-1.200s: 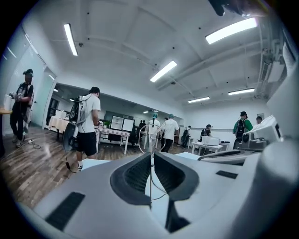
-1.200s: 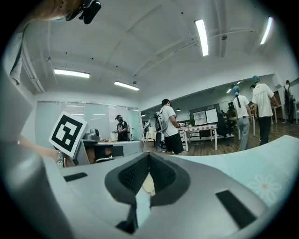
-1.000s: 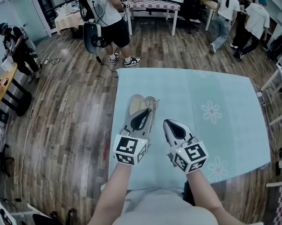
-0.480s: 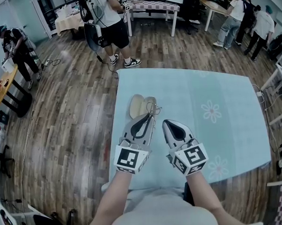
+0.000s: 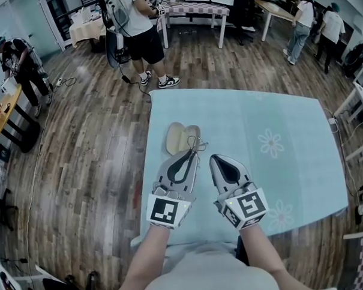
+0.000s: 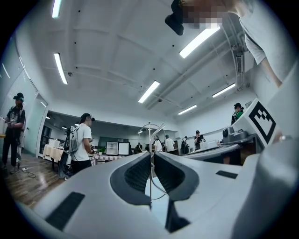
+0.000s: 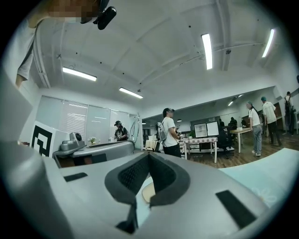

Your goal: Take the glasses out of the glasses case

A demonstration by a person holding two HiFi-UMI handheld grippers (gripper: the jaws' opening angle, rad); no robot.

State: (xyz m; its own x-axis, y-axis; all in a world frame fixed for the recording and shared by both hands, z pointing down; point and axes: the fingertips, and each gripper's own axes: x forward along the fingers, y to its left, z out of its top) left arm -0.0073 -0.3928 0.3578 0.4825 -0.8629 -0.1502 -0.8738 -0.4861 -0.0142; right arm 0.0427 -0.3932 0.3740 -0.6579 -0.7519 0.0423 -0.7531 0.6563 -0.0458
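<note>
The beige glasses case (image 5: 179, 136) lies open on the light blue tablecloth (image 5: 270, 113). My left gripper (image 5: 194, 151) hovers just on the near side of it, shut on a pair of thin wire-frame glasses (image 5: 196, 142) that stick out past its tips, above the case's near end. In the left gripper view the wire frame (image 6: 149, 135) is pinched between the pads (image 6: 138, 173) and stands up in front of the jaws. My right gripper (image 5: 213, 159) sits beside the left one, shut and empty. Its own view shows a bit of the case (image 7: 146, 192) below the closed jaws.
The table's left edge (image 5: 148, 173) runs close to my left gripper, with wood floor (image 5: 91, 145) beyond. A person (image 5: 137, 35) stands off the table's far left corner, others (image 5: 311, 18) at the back right. Flower prints (image 5: 271, 143) mark the cloth to the right.
My left gripper has drawn back toward me and up with the glasses, uncovering more of the open case. The right gripper has risen slightly beside it.
</note>
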